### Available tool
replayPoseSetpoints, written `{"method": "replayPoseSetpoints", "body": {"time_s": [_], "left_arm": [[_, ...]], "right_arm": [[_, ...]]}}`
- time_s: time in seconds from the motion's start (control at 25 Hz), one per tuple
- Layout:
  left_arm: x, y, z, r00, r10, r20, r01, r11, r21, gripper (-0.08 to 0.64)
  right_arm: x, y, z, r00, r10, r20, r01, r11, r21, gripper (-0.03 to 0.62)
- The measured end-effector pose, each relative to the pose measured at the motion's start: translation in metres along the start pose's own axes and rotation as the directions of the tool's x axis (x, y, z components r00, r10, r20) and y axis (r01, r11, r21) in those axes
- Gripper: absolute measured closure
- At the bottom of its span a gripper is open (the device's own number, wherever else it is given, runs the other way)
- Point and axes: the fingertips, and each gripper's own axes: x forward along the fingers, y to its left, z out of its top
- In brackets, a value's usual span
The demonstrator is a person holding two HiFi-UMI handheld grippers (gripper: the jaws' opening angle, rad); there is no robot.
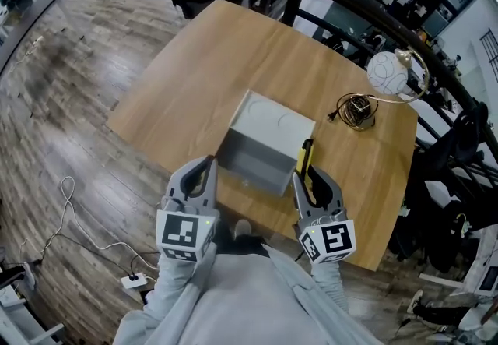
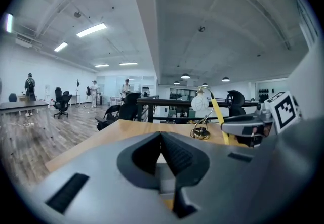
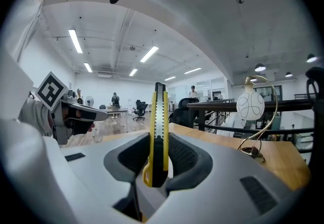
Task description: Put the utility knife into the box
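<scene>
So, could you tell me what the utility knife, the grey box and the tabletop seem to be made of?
Yellow-and-black utility knife: likely moulded plastic, smooth, slight sheen, ridged track.
Open grey box: matte plastic or coated card; flat, unreflective walls.
Light brown tabletop: wood or laminate, satin; visible grain.

Left tool (image 1: 207,166) has jaws together, empty; right tool (image 1: 310,178) clamps the utility knife (image 3: 157,127).

- The knife (image 1: 304,155) had its near end hidden inside the right gripper (image 1: 309,177).
- The table (image 1: 233,55) had part of its near edge hidden behind the sleeves (image 1: 233,297).
- Far people (image 2: 29,86) were too small to tell apart.
</scene>
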Motion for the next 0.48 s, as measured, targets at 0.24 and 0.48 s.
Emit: {"method": "replayPoseSetpoints", "body": {"time_s": [0.24, 0.48], "left_arm": [[0.066, 0.017, 0.013, 0.99, -0.139, -0.007, 0.139, 0.99, 0.021, 0.541], [0.127, 0.029, 0.035, 0.953, -0.302, -0.033, 0.304, 0.951, 0.053, 0.54]], "right_arm": [[0.036, -0.018, 0.001, 0.993, -0.115, -0.02, 0.115, 0.993, 0.017, 0.466], [0.069, -0.033, 0.014, 0.966, -0.252, -0.048, 0.254, 0.967, 0.026, 0.466]]}}
